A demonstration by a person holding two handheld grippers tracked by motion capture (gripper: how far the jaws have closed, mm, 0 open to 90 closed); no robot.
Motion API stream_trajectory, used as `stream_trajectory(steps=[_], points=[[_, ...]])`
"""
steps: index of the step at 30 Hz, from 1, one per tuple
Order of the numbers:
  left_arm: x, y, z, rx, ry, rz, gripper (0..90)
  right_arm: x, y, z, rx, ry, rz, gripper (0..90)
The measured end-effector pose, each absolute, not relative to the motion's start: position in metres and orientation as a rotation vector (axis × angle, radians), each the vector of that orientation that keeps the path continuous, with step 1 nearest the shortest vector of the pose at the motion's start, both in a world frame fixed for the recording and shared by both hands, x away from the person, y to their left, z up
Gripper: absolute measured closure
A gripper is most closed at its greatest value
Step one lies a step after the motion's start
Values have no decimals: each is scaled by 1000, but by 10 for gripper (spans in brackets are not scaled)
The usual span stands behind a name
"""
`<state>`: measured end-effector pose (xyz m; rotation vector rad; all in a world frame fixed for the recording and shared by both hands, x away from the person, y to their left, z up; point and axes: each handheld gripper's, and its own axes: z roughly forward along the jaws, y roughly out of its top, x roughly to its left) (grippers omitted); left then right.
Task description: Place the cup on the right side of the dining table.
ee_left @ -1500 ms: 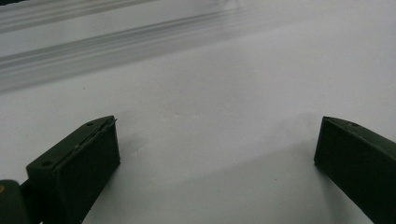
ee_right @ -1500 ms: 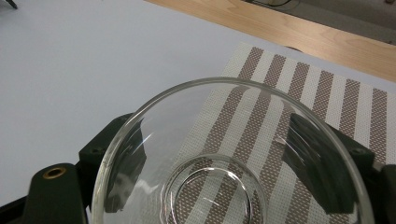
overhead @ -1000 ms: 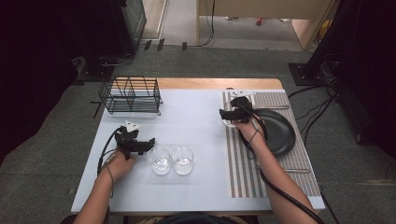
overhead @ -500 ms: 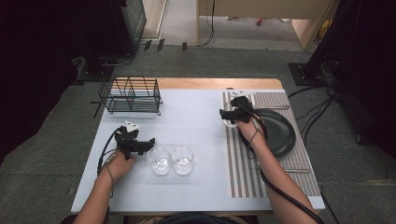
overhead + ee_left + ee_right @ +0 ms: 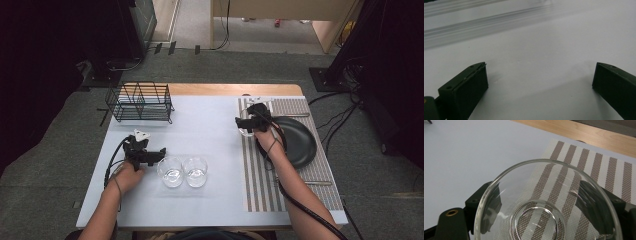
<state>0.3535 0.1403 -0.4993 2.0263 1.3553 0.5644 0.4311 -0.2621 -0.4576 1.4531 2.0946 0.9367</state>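
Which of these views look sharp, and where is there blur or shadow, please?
Left gripper view: the mat beyond is smeared, and a soft shadow lies between the jaws. Right gripper view: the glass and stripes are crisp. High view: evenly lit table, dark surroundings.

Wire basket (image 5: 140, 102), black plate (image 5: 297, 141) on striped placemat (image 5: 260, 172).

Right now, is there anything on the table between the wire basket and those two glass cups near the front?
No. In the high view, only bare white table lies between the wire basket and the two glass cups.
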Motion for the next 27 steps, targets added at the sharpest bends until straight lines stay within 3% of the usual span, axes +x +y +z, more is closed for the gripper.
stream_trajectory(steps=[10,13,27], points=[[354,140,-499,2026,1355,564,0,429,-262,-454,1432,2099,956,135],[354,140,-499,2026,1355,565,0,429,-261,-454,1415,2095,952,48],[354,140,-499,2027,1355,564,0,426,-261,-446,1420,2094,956,37]])
